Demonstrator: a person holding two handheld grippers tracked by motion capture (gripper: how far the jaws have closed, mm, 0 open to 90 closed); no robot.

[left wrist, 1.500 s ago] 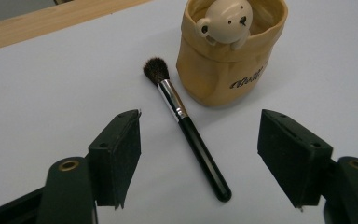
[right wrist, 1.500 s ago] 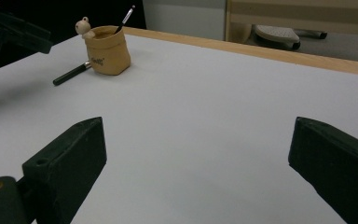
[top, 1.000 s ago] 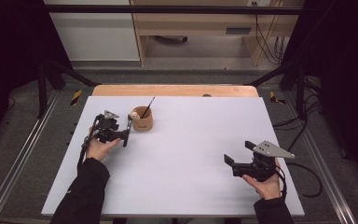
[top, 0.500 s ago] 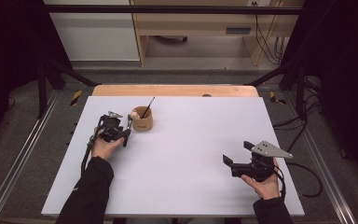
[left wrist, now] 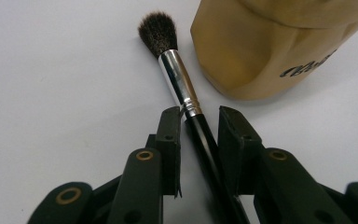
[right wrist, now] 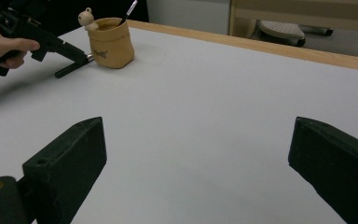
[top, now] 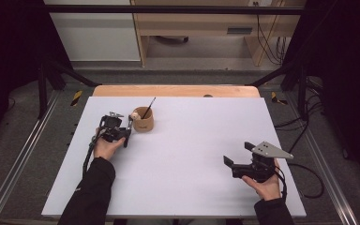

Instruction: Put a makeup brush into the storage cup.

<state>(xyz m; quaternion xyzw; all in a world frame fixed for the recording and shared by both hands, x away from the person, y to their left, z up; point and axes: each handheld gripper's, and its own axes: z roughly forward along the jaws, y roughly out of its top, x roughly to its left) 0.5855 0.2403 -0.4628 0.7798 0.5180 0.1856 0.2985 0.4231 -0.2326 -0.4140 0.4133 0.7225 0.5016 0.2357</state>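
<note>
A makeup brush (left wrist: 182, 88) with a dark tuft, a silver ferrule and a black handle lies on the white table beside a tan pouch (left wrist: 261, 46). My left gripper (left wrist: 199, 116) straddles the handle just behind the ferrule. Its jaws have just been closing, and narrow gaps still show on both sides of the handle. From the high view, that left gripper (top: 127, 131) sits just left of the pouch (top: 143, 120), from which a thin brush (top: 149, 107) stands up. My right gripper (top: 236, 153) rests open at the front right, with nothing between its jaws (right wrist: 198, 163).
A small bear figure (right wrist: 86, 17) clings to the pouch's (right wrist: 111, 42) rim. The white table top (top: 192, 140) stretches between the two hands, with a wooden strip (top: 176, 90) along its far edge. Cables trail from the right gripper off the table's right side.
The left hand has shifted slightly next to the pouch. The right hand and its gripper have kept still.
</note>
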